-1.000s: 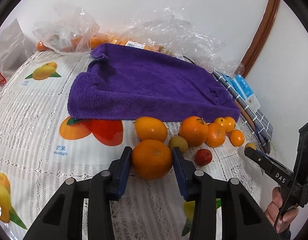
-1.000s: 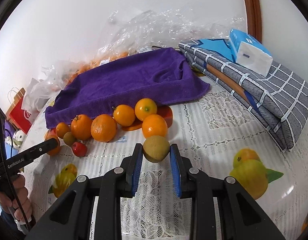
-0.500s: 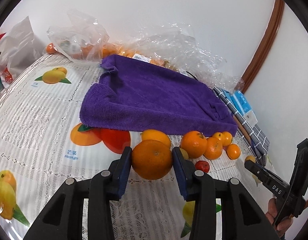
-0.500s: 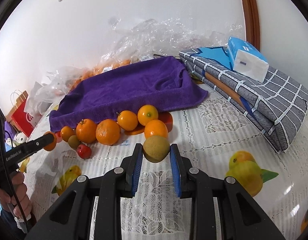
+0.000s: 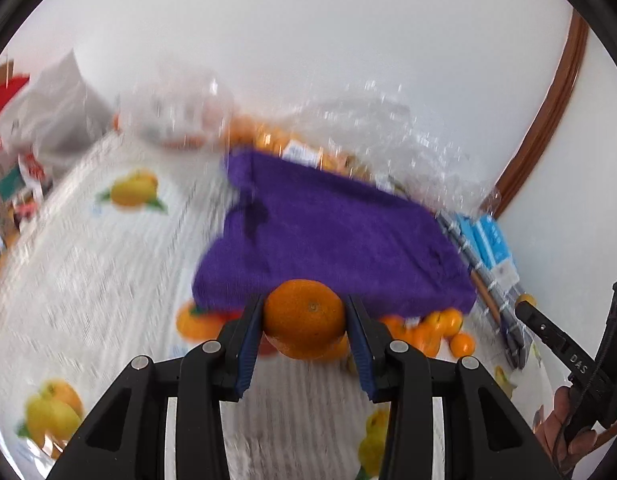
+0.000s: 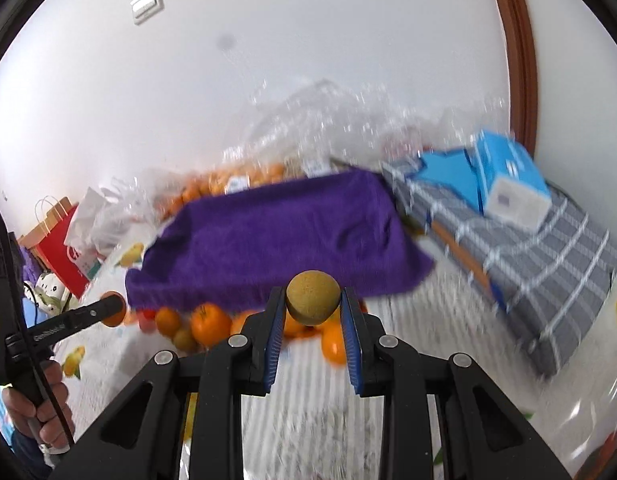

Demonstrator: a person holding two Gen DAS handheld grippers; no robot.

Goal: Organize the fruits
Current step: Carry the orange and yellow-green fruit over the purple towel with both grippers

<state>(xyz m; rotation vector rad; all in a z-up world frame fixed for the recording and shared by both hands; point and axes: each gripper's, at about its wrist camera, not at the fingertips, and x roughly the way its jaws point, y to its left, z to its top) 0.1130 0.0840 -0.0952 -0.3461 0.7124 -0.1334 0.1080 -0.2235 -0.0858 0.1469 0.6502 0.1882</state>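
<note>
My left gripper (image 5: 305,322) is shut on a large orange (image 5: 304,318) and holds it raised above the table, in front of the near edge of the purple towel (image 5: 332,228). My right gripper (image 6: 313,306) is shut on a small brown-green round fruit (image 6: 313,297), also lifted, in front of the same purple towel (image 6: 268,236). Several oranges (image 6: 206,322) and small fruits lie in a row on the tablecloth along the towel's near edge. Both views are blurred by motion.
Clear plastic bags with oranges (image 5: 268,136) lie behind the towel by the wall. A folded grey checked cloth (image 6: 540,264) with a blue tissue box (image 6: 508,180) sits at the right. A red paper bag (image 6: 62,248) stands at the left. The tablecloth (image 5: 88,260) has fruit prints.
Both grippers have risen and tilted upward with their fruits still held. The table and the row of fruits now sit lower and farther away in both views.
</note>
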